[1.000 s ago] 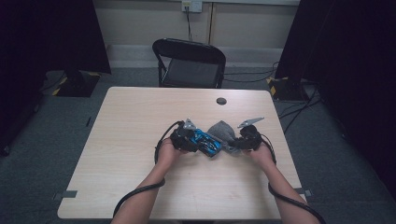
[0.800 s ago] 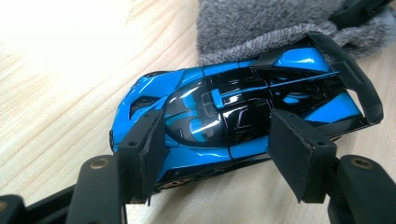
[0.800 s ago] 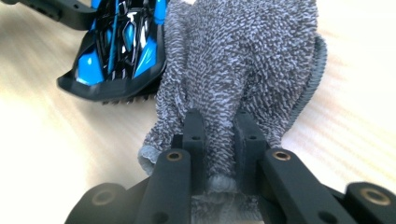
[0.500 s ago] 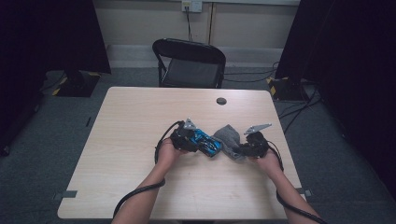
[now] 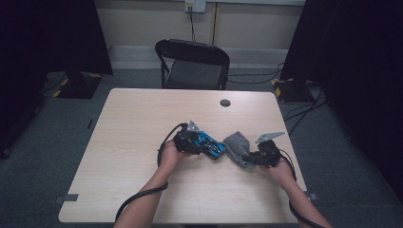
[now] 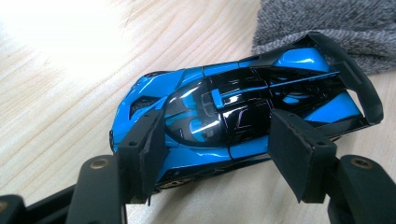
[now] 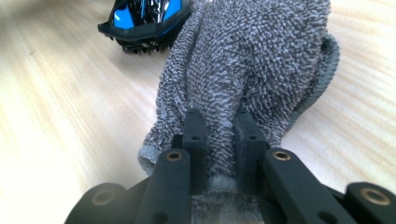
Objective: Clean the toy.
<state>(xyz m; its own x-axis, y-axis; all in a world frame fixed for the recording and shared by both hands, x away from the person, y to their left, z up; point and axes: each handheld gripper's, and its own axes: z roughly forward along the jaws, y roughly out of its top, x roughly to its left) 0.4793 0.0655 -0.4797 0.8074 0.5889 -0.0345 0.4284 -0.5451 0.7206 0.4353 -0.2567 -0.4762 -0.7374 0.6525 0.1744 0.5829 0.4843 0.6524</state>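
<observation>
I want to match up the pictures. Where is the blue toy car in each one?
High view: the blue toy car sits mid-table, at the tip of the left gripper.
Left gripper view: it lies across the middle, between the jaws.
Right gripper view: just its tail end, at the top edge.
Shared landmark: the grey cloth beside the car.

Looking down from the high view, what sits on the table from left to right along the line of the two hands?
Left gripper → blue toy car → grey cloth → right gripper.
</observation>
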